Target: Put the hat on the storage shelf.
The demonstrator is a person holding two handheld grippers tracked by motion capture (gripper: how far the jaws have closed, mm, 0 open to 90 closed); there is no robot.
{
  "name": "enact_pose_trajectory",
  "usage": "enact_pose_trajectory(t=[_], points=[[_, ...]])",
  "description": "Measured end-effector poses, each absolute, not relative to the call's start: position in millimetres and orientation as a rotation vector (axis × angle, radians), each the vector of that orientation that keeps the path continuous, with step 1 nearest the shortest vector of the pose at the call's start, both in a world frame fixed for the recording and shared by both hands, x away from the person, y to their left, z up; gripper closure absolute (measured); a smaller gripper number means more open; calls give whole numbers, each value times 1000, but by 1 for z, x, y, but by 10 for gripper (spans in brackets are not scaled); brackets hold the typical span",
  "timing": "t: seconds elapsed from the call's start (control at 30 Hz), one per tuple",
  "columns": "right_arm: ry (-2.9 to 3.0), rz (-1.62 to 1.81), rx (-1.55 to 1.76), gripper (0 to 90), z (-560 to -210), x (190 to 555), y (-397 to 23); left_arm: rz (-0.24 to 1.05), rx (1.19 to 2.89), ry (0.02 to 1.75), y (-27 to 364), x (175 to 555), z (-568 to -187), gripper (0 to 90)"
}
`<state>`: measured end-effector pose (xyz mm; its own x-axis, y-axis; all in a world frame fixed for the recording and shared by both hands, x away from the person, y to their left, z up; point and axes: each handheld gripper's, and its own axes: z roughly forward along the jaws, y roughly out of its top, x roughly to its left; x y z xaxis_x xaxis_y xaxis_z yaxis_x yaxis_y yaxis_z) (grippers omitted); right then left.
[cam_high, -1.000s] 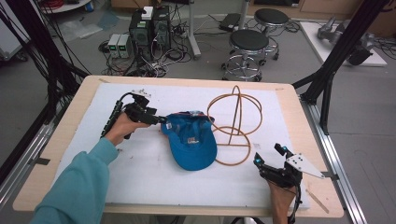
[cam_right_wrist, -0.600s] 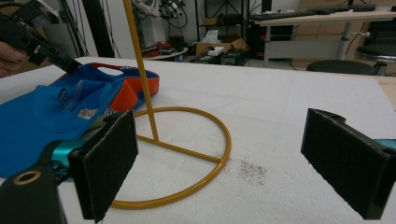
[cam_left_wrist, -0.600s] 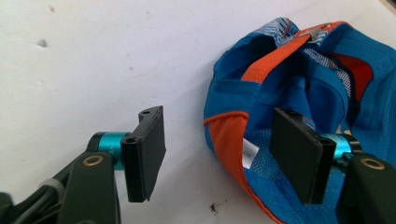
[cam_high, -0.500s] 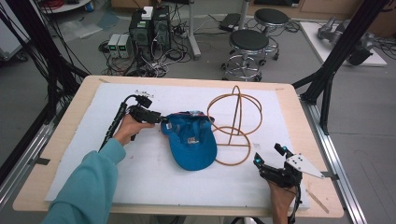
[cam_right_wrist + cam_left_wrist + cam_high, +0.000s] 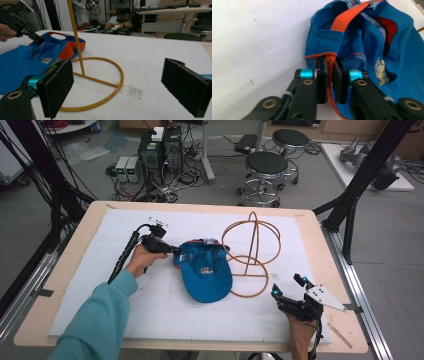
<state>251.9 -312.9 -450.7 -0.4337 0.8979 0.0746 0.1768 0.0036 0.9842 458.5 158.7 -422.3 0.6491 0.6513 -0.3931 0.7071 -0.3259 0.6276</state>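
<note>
**Op A:** Left gripper view first: my left claw (image 5: 329, 82) has just been closing, and its jaws now pinch the orange-trimmed edge of the blue cap (image 5: 372, 50), the fabric squeezed thin between the pads. The rest of the cap lies just beyond the claw on the white surface (image 5: 257, 37).

**Op B:** And your right?

**Op A:** My right claw (image 5: 125, 87) stands wide with nothing in it. Just ahead of it sits the base ring of the orange wire stand (image 5: 100, 82), upright rod behind that, then the cap beyond, with the left claw at its far edge.

**Op B:** Risks?

**Op A:** I judge the bite shallow: only trim is caught, so a quick lift could let the cloth slip out. The cap also lies touching the stand in the high view (image 5: 250, 255); dragging it could snag the wire and tip it.
</note>
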Motion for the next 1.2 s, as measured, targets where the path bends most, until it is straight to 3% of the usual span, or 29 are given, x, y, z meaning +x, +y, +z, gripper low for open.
enact_pose_trajectory(t=[0.43, 1.2], points=[[1663, 1482, 1124, 98, -451, 252, -313, -1, 1995, 969, 164, 449, -395, 876], [1638, 1517, 1148, 98, -449, 251, -316, 137, 1971, 667, 160, 416, -280, 876]])
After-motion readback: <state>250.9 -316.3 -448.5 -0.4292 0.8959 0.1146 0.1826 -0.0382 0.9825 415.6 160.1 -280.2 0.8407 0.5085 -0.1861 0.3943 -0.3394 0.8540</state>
